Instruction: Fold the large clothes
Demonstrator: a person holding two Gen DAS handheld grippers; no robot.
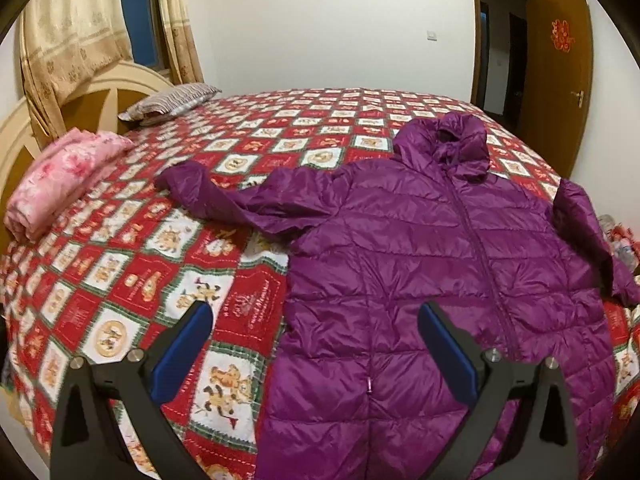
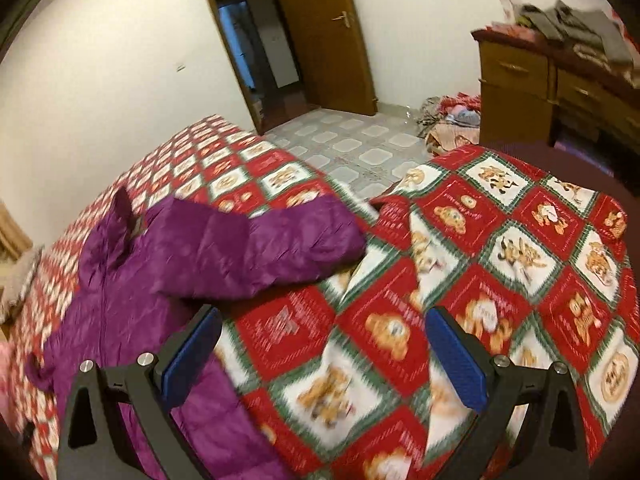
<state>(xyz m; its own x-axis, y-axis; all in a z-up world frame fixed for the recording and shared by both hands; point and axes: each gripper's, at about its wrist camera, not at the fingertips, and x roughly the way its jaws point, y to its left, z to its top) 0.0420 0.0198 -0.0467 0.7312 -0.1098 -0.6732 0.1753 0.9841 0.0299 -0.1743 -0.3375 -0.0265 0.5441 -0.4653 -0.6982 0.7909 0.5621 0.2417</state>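
A big purple jacket lies flat on the bed, front side up, with its zipper running down the middle. Its long way runs straight away from the left gripper: the bottom hem is close under the gripper and the hood is at the far end. One sleeve sticks out far to the left of that gripper, across the red and white quilt. The other sleeve bends down along the jacket's right side, near the bed's edge.

The left gripper hangs above the jacket's left edge. Its jaws are spread wide and hold nothing. One blue pad is over the quilt and the other is over the jacket.

The right gripper is spread wide too, with nothing in it. In its view the jacket is to the left and the bent sleeve lies just ahead of it. The quilt under and to the right of this gripper is bare, with a fold in it. Past the sleeve the bed ends and the tiled floor starts.

Far off to the left of the left gripper sit a folded pink blanket and a striped pillow. A wide stretch of quilt lies between them and the jacket.
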